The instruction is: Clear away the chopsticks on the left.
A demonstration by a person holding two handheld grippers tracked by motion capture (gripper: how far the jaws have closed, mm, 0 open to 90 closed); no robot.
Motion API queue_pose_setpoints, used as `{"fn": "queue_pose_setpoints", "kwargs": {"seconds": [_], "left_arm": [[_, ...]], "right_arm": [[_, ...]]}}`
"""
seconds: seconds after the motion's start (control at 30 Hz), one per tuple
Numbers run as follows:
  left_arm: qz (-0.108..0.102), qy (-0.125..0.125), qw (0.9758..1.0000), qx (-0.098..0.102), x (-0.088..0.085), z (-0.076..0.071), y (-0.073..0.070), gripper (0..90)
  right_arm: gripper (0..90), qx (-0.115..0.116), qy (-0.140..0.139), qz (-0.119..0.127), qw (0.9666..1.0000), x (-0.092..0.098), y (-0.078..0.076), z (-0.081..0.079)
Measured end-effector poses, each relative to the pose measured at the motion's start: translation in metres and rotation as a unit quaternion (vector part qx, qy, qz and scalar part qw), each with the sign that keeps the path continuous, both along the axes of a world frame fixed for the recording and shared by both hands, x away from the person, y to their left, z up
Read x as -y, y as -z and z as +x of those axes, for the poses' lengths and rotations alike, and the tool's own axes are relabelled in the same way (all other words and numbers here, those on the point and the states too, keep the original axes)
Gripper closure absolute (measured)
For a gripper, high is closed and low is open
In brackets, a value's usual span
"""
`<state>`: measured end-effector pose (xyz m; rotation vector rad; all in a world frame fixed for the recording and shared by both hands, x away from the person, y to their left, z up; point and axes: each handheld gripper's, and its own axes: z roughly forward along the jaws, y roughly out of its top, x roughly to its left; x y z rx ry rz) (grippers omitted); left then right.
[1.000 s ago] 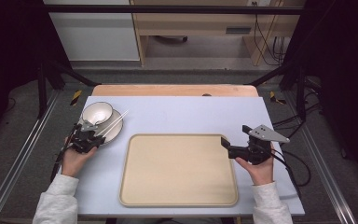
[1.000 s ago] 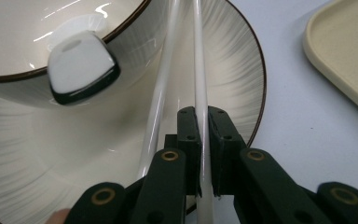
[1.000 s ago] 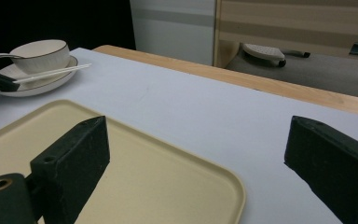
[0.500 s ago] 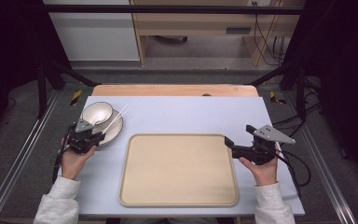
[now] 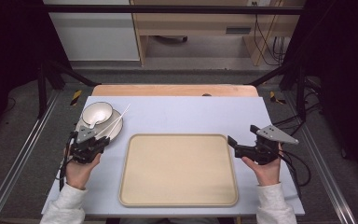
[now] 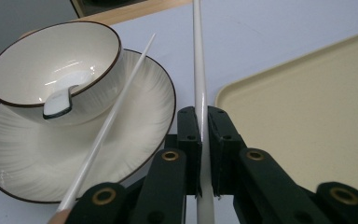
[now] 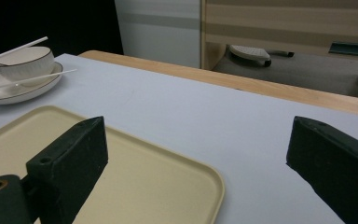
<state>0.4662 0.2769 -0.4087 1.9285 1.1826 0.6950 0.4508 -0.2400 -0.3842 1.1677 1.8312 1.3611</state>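
Observation:
A white bowl (image 5: 97,113) with a dark rim stands on a matching plate (image 5: 107,130) at the table's left, and a white spoon (image 6: 57,100) lies inside the bowl. My left gripper (image 5: 101,140) (image 6: 203,116) sits at the plate's near edge, shut on a white chopstick (image 6: 198,70) that points away over the table. A second chopstick (image 6: 116,112) rests slanted across the plate beside the bowl. At the right edge of the beige tray (image 5: 179,170), my right gripper (image 5: 235,143) (image 7: 200,140) is open, with nothing between its jaws.
The tray (image 7: 135,182) lies in the middle of the pale blue table top (image 5: 186,116). A wooden strip (image 5: 172,90) runs along the far edge. Beyond it are metal frame bars and a shelf unit (image 7: 279,28).
My left gripper has drawn slightly back and to the right, with the chopstick raised in its jaws. The right gripper has barely shifted.

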Motion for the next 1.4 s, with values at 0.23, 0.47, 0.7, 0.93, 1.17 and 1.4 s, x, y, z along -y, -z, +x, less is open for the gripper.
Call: {"fn": "queue_pose_setpoints", "kwargs": {"seconds": [0.23,0.47,0.7,0.93,1.17,1.4], "left_arm": [[-0.005,-0.009,0.9999,0.013,0.016,-0.017,-0.004,84.4],[-0.013,-0.019,0.9994,0.025,0.032,-0.034,-0.008,84.4],[-0.029,-0.024,0.9989,0.03,0.058,-0.043,-0.004,84.4],[-0.048,-0.042,0.9977,0.024,0.068,-0.05,0.0,84.4],[-0.078,-0.068,0.9944,0.023,0.074,-0.064,0.009,84.4],[-0.093,-0.083,0.992,0.021,0.077,-0.069,0.023,84.4]], "right_arm": [[5.8,-0.001,0.007,-0.003,1.0,0.001,0.001,0.0],[5.8,-0.003,0.009,-0.002,1.0,0.001,0.001,-0.002],[5.8,-0.001,0.008,0.007,0.9999,0.003,-0.002,-0.004],[5.8,-0.002,0.003,0.007,1.0,0.003,-0.002,-0.005],[5.9,-0.004,-0.002,0.008,1.0,0.003,-0.002,-0.004],[5.9,-0.006,-0.003,0.004,1.0,0.001,0.0,-0.003]]}}
